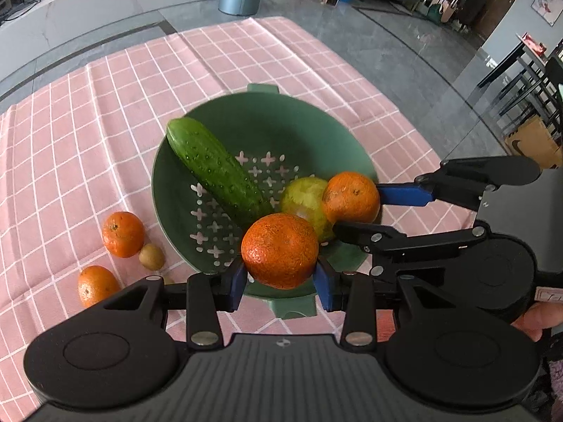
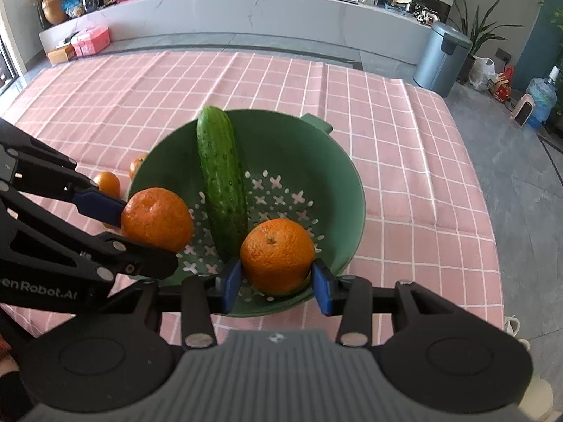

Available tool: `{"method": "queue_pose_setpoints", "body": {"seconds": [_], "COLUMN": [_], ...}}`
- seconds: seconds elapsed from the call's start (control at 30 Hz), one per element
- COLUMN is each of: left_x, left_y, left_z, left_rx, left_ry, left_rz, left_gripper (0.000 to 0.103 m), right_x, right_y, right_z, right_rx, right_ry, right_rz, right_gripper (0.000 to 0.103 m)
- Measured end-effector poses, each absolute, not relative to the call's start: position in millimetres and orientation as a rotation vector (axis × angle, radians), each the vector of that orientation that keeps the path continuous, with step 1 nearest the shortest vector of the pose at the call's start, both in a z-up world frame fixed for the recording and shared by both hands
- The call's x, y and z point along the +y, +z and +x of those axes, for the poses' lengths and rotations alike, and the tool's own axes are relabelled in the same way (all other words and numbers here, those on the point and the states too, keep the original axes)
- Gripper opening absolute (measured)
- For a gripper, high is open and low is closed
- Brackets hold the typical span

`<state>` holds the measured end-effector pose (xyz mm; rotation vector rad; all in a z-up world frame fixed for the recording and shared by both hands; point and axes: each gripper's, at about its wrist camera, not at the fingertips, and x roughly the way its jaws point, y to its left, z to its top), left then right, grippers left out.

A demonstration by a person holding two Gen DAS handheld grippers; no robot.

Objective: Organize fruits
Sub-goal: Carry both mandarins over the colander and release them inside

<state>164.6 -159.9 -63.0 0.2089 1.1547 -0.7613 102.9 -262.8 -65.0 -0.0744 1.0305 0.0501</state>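
White lettering on the black body of the left gripper point(image 2: 155, 242), seen at the left edge of the right wrist view, reads "en Robot.AI"; the start of the word is cut off.

The left gripper point(image 1: 281, 281) has its blue-padded jaws closed partway on a round orange mandarin point(image 1: 280, 250), one pad against each side of the fruit. The right gripper point(image 2: 277, 283) likewise clamps a second round orange mandarin point(image 2: 277, 255) between its blue pads. Both held fruits hang over the near part of a round green plastic colander point(image 1: 267, 116) with cross-shaped drain holes and small tab handles; in the left wrist view the right gripper's mandarin point(image 1: 351, 197) sits to the right of the left one, over the bowl's right rim.

Inside the colander a long bumpy green cucumber point(image 1: 214, 168) leans from the far left rim down to the perforated bottom, and a yellowish-green round fruit point(image 1: 304, 200) lies at the near right, partly hidden behind the two held mandarins.

The colander stands on a pink tablecloth with a white grid point(image 1: 88, 123). On the cloth to the left of the bowl lie two more orange mandarins point(image 1: 123, 234) point(image 1: 96, 285) and a small brown kiwi point(image 1: 151, 256), which is touching the farther one. A fingertip point(image 1: 535, 320) shows at the right edge.
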Motion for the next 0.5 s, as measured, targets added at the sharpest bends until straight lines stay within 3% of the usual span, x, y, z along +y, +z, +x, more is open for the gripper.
{"method": "queue_pose_setpoints", "body": {"seconds": [0.5], "left_x": [-165.0], "left_y": [-77.5], "left_z": [169.3], "left_rx": [1.168], "left_ry": [-0.757], "left_rz": [0.241], "left_gripper": [0.047], "right_x": [-261.7], "right_y": [-70.9], "right_z": [106.8], "right_rx": [1.032], "right_ry": [0.074], "right_rz": [-0.142], "right_gripper": [0.04]}}
